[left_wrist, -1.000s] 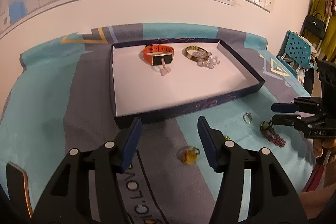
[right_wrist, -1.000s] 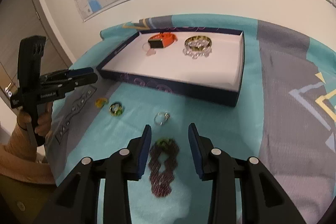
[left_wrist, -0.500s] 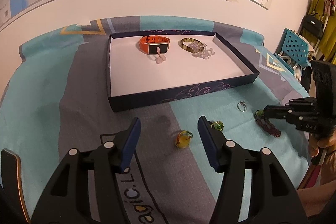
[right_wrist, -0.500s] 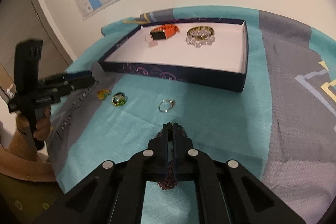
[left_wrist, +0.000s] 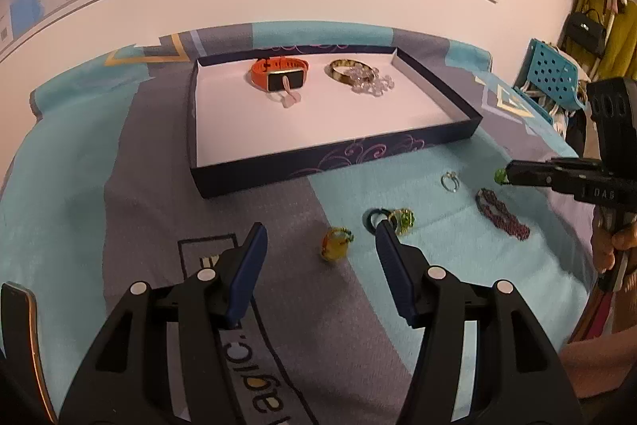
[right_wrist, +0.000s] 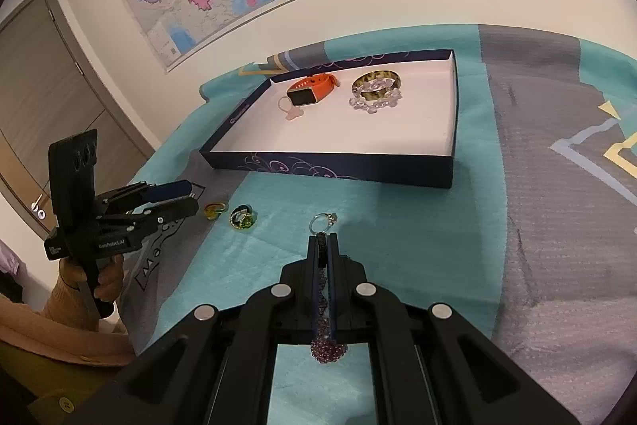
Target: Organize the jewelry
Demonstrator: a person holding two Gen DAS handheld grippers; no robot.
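Note:
My right gripper is shut on a purple beaded bracelet, which shows pinched between the pads and bunched behind them. In the left wrist view the right gripper holds the bracelet's green end while the rest of the purple bracelet trails to the cloth. My left gripper stands open just above a yellow ring, with a green ring by its right finger. A silver ring lies just ahead of the right fingertips. The dark blue box holds an orange watch and a gold bangle.
A teal and grey cloth covers the table. A crystal bead bracelet lies against the bangle in the box. The left gripper is seen in a person's hand at the left. A blue chair stands beyond the table's right edge.
The right gripper's jaws closed on the purple bracelet and one end has come up off the cloth. The left gripper stayed open and has drawn back a little from the box.

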